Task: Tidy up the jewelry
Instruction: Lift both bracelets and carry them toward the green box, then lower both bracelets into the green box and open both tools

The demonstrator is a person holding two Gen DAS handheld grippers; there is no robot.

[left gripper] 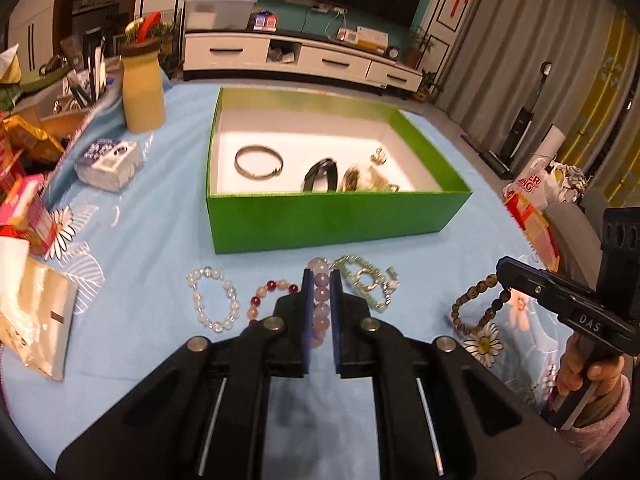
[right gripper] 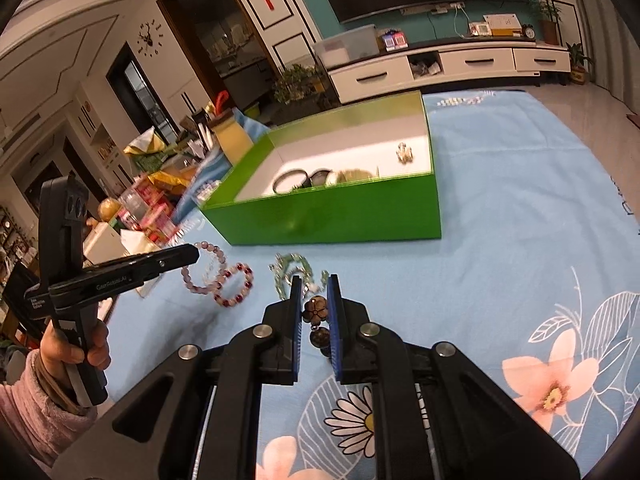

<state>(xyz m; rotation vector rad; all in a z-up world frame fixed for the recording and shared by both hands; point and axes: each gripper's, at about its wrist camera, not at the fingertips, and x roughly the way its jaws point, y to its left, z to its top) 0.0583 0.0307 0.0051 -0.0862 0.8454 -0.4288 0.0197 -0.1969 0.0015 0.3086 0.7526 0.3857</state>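
A green box point(left gripper: 328, 220) point(right gripper: 340, 216) stands on the blue floral cloth and holds a metal bangle point(left gripper: 259, 162), a dark band point(left gripper: 320, 175) and other pieces. In front of it lie a clear bead bracelet point(left gripper: 212, 300), a red and white bead bracelet point(left gripper: 266, 294) point(right gripper: 236, 284) and a pale green piece point(left gripper: 366, 282) point(right gripper: 294, 270). My left gripper point(left gripper: 321, 276) is shut on a pink-purple bead bracelet point(left gripper: 321, 304) point(right gripper: 202, 270). My right gripper point(right gripper: 314, 280) point(left gripper: 502, 270) is shut on a brown bead bracelet point(right gripper: 316, 318) point(left gripper: 478, 306).
A beige vase point(left gripper: 143, 88), a white packet point(left gripper: 108, 164), and cartons and clutter point(left gripper: 24, 200) crowd the table's left side. Bags point(left gripper: 536, 188) sit off the right edge. A TV cabinet point(left gripper: 300, 58) stands behind.
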